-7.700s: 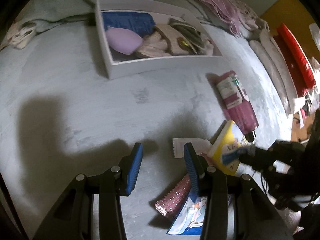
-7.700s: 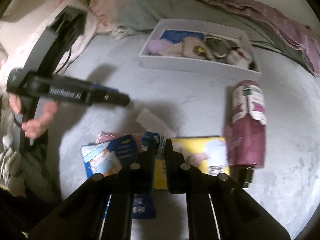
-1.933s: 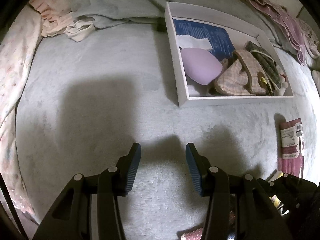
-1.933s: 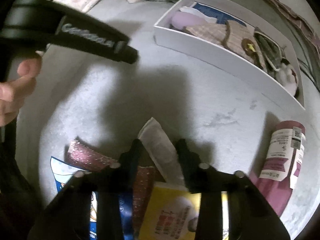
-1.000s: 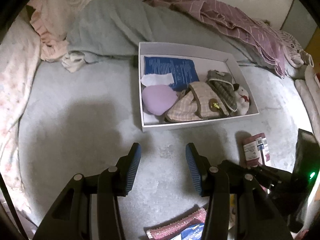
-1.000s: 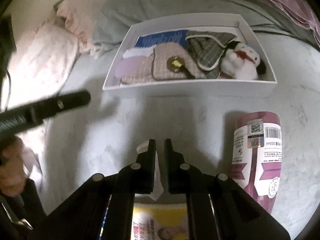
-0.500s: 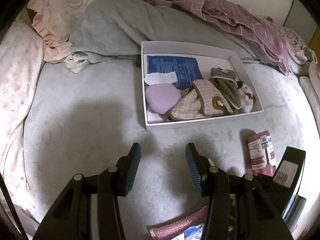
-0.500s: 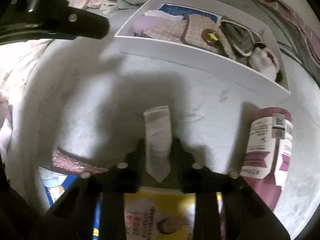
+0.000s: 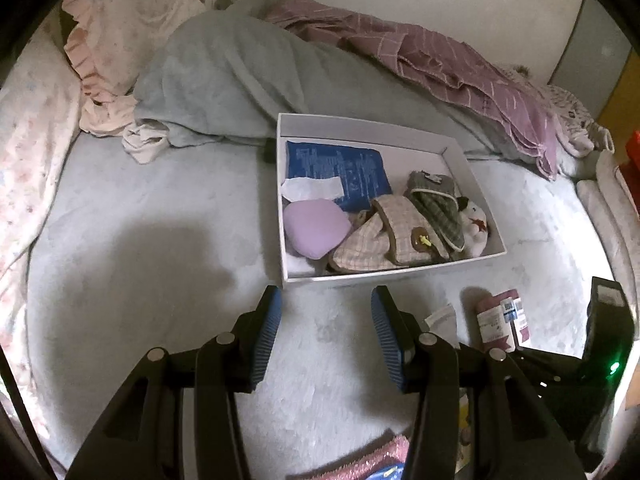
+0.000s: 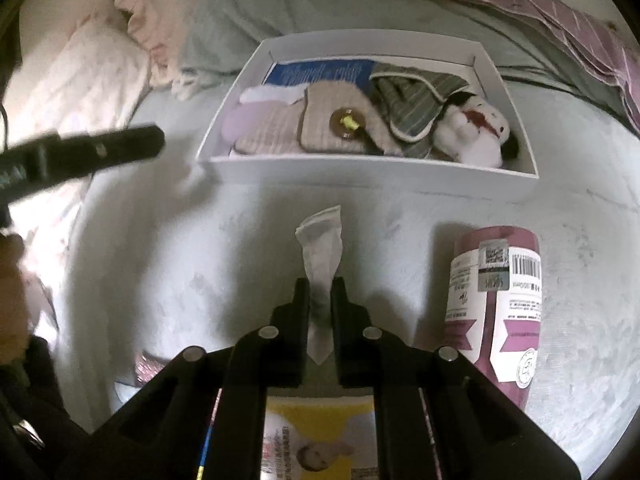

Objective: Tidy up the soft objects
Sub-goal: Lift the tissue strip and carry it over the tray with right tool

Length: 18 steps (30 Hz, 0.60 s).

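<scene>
Grey bedspread (image 9: 120, 240) carries white box (image 9: 360, 124); blankets (image 9: 240, 60) behind.

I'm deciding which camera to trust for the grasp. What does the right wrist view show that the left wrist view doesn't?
Only the right wrist view shows the right gripper shut on the white packet, with the yellow package below it.

Only the left wrist view shows the left gripper open and empty, and the striped purple blanket along the wall.

Both show the white box of soft items and the maroon bottle lying on the bed.
</scene>
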Each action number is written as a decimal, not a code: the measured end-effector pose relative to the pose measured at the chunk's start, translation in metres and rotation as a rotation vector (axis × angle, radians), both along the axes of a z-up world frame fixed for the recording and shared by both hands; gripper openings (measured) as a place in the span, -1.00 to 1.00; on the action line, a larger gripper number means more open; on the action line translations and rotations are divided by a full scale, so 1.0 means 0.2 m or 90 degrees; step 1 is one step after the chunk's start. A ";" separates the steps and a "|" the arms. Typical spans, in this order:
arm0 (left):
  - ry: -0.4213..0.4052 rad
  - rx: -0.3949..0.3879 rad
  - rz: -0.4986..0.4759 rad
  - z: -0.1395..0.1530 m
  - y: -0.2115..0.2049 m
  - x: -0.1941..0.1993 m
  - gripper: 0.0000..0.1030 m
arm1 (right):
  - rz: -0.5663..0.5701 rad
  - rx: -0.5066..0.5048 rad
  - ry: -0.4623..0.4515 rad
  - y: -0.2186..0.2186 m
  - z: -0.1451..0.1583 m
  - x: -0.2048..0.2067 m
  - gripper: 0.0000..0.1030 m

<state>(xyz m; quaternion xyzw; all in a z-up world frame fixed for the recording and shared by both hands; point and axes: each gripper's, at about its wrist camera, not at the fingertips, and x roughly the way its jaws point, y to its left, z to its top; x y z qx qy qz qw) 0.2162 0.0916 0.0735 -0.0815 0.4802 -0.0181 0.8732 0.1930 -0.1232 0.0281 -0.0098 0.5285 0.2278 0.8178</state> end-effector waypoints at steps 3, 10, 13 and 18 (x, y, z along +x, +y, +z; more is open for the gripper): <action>-0.023 -0.005 0.001 -0.02 0.01 0.02 -0.10 | -0.021 0.036 0.007 0.00 0.03 0.06 -0.77; -0.095 -0.067 0.008 -0.05 0.06 0.06 -0.10 | -0.080 0.107 0.003 0.01 0.14 0.21 -0.77; -0.124 -0.062 0.003 -0.09 0.03 0.09 -0.10 | -0.102 0.140 -0.011 0.05 0.18 0.30 -0.77; -0.149 -0.049 -0.008 -0.13 -0.03 0.11 -0.10 | -0.127 0.202 -0.016 0.11 0.18 0.46 -0.76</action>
